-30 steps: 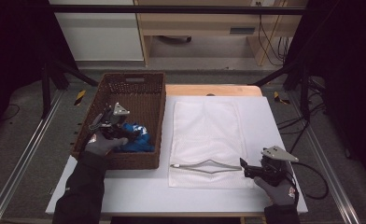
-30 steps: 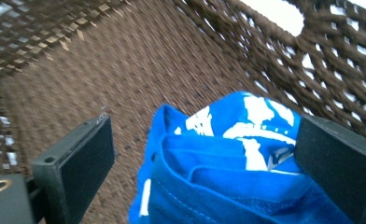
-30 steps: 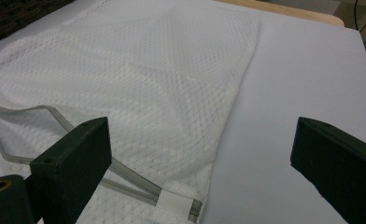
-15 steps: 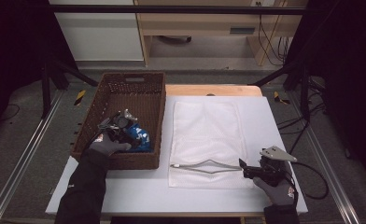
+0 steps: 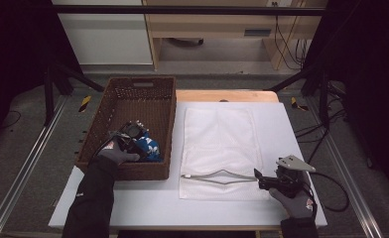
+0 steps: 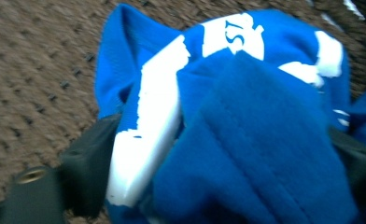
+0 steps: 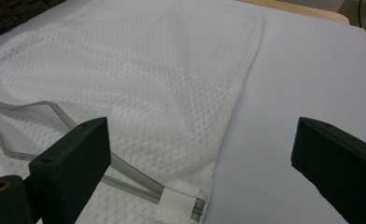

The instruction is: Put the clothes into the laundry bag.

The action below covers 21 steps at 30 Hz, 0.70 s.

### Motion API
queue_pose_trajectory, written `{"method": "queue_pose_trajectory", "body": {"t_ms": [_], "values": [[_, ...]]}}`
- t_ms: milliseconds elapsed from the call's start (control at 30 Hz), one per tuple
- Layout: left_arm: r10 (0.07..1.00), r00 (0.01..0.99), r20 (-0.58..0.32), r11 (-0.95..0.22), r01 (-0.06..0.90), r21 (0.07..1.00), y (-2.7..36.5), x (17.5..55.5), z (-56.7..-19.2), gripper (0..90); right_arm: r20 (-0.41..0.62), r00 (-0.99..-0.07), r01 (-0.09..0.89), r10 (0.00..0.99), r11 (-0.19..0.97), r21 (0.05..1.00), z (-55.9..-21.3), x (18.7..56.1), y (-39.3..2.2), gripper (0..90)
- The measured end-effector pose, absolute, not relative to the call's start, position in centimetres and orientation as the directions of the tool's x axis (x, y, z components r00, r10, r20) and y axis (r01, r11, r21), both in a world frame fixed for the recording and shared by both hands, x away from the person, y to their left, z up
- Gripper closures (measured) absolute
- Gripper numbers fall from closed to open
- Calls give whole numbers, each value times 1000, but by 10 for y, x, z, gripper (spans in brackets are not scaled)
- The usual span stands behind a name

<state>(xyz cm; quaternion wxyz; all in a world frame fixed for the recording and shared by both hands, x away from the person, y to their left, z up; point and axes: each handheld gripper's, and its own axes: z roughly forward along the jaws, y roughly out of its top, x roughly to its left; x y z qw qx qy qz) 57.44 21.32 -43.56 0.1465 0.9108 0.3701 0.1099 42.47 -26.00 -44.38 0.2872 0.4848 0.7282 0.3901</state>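
Observation:
A blue cloth with white marks (image 5: 149, 147) lies at the near right of the brown wicker basket (image 5: 133, 85). My left gripper (image 5: 134, 136) is lowered onto it. In the left gripper view the blue cloth (image 6: 246, 116) bulges between the two black jaws of my left gripper (image 6: 223, 161); they have just been closing but still stand wide. A white mesh bag (image 5: 221, 139) lies flat on the table, its grey-edged mouth (image 5: 217, 177) at the near end. My right gripper (image 5: 258, 179) rests at the bag's near right corner, open, with the mesh bag (image 7: 139, 79) ahead of my right gripper (image 7: 202, 137).
The white table top (image 5: 291, 134) has bare room to the right of the bag and along the near edge. A wooden strip (image 5: 227, 95) runs along the far edge. Black frame legs and cables stand on the floor at both sides.
My left hand has sunk into the basket and come down onto the blue cloth. The right hand and the mesh bag have stayed where they were.

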Motion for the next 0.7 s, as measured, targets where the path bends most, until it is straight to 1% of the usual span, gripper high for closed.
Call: {"method": "queue_pose_trajectory", "body": {"t_ms": [67,200,367,500,700], "values": [[698,712,76,-689,638,343,213,574,-435,282,-39,-364,481,931,224,847,-444,425,-260,53],[694,716,69,-693,639,334,213,572,-434,421,-40,-364,480,931,224,848,-443,424,-260,54],[693,717,72,-694,637,335,214,570,-429,546,-40,-363,482,931,224,847,-444,424,-261,54],[700,710,79,-684,634,361,216,568,-426,592,-42,-363,479,931,225,848,-444,425,-261,54],[725,679,110,-650,623,435,220,564,-419,612,-37,-356,482,934,218,849,-444,424,-264,54]]}}
